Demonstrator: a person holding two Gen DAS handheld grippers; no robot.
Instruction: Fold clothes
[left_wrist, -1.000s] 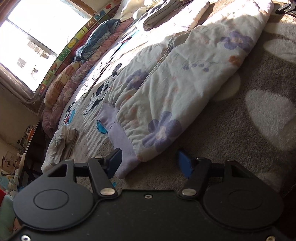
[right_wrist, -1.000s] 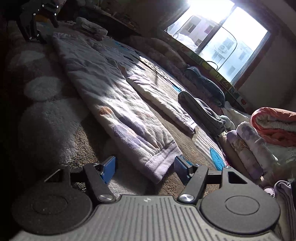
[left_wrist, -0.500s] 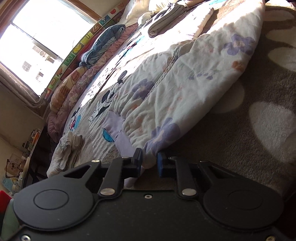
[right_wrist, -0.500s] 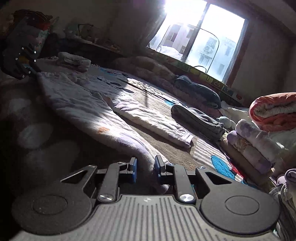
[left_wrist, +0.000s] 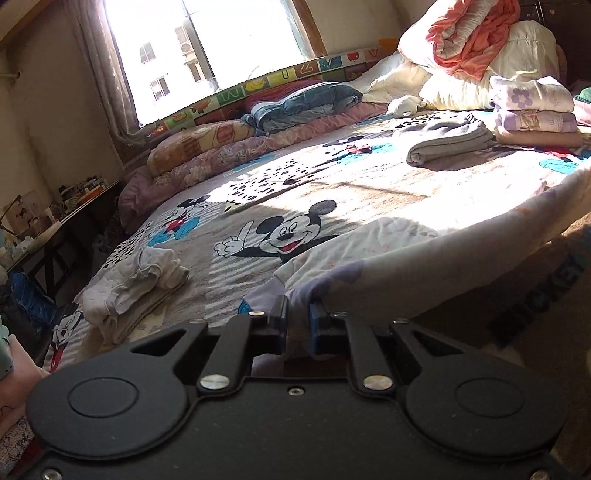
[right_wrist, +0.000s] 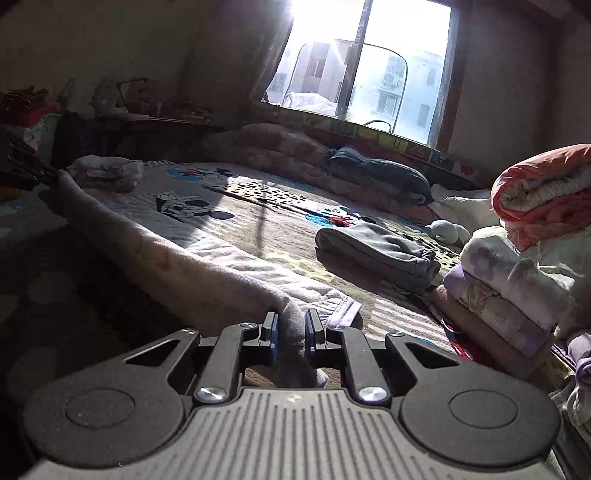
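The bed (left_wrist: 332, 177) wears a cartoon-mouse blanket. On it lie a crumpled white garment (left_wrist: 136, 284) near its left edge, a folded grey garment (left_wrist: 448, 142) toward the right, and a stack of folded floral clothes (left_wrist: 533, 110) beyond that (an orange-and-cream quilt (left_wrist: 476, 40) piled behind). Rolled bedding (left_wrist: 229, 147) lines the window-side edge.

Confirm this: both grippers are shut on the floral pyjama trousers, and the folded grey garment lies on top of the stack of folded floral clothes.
Wrong on one count. The right wrist view shows the folded grey garment lying on the bedspread beside the stack of folded floral clothes, not on it. Both the left gripper and right gripper are shut on the floral pyjama trousers.
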